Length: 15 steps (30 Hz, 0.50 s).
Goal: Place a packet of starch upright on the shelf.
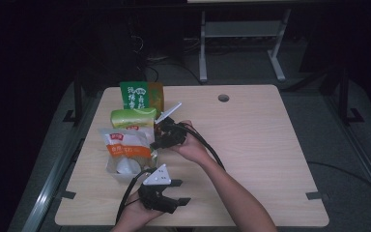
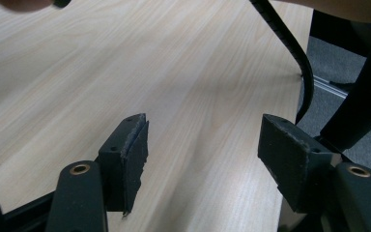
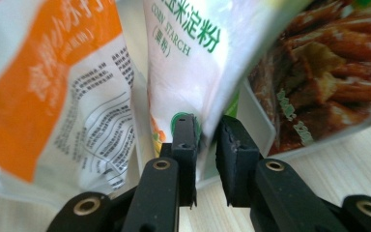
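Nearest to the camera, at the front edge of the table [image 1: 251,145], the left gripper [image 1: 174,195] rests low over bare wood, its jaws wide apart and empty. In the left gripper view the pale wood grain runs between its pads [image 2: 135,154], and a black cable [image 2: 290,48] goes over the table edge.

Further in, the right gripper [image 1: 157,137] reaches to a white tray [image 1: 116,174] of packets on the table's left side. Its jaws are nearly closed on the lower edge of the starch bag [image 3: 193,58]; a small gap remains at one pad. An orange bag [image 3: 53,87] stands just beside it, and a snack packet [image 3: 328,63] on the other side.

The wood top is light, with a round hole [image 1: 223,98] near the far edge. Behind it the room is dark, with grey floor [image 1: 241,65] and a white frame [image 1: 241,38].
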{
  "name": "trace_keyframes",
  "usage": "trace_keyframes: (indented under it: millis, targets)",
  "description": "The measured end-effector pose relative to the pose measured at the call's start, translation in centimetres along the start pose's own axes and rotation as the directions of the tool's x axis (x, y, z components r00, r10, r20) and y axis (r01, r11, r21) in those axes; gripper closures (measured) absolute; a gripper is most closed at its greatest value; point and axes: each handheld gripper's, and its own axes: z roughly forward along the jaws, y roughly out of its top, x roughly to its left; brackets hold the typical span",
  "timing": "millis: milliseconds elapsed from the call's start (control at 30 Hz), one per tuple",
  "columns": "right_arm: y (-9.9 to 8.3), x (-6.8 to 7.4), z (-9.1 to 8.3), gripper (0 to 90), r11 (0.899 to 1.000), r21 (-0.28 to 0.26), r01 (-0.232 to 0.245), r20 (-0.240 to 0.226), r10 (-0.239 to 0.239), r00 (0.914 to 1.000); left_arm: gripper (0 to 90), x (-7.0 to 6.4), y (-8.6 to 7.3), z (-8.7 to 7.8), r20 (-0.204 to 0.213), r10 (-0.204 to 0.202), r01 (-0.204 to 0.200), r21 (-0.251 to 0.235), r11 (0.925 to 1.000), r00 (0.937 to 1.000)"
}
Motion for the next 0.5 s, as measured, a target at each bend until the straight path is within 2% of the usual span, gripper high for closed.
trace_keyframes:
  millis: [200, 433, 500]
  targets:
    - [-0.2, -0.3, -2.0, 70.5, 0.997, -0.052, -0.051, -0.028, 0.050, 0.9984, 32.9, 0.1, 0.1, 0.1, -0.010, 0.001, -0.001, 0.002, 1.0000, 1.0000]
    - [-0.7, -0.5, -3.5, 64.0, 0.994, -0.077, -0.077, -0.040, 0.074, 0.9964, 31.2, 0.2, 0.1, 0.0, -0.016, -0.014, 0.014, -0.009, 0.9999, 0.9998]
    - [-1.0, -0.6, -3.9, 62.3, 0.995, -0.075, -0.073, -0.031, 0.071, 0.9970, 30.9, 0.3, 0.1, 0.0, -0.018, -0.009, 0.009, -0.004, 1.0000, 0.9998]
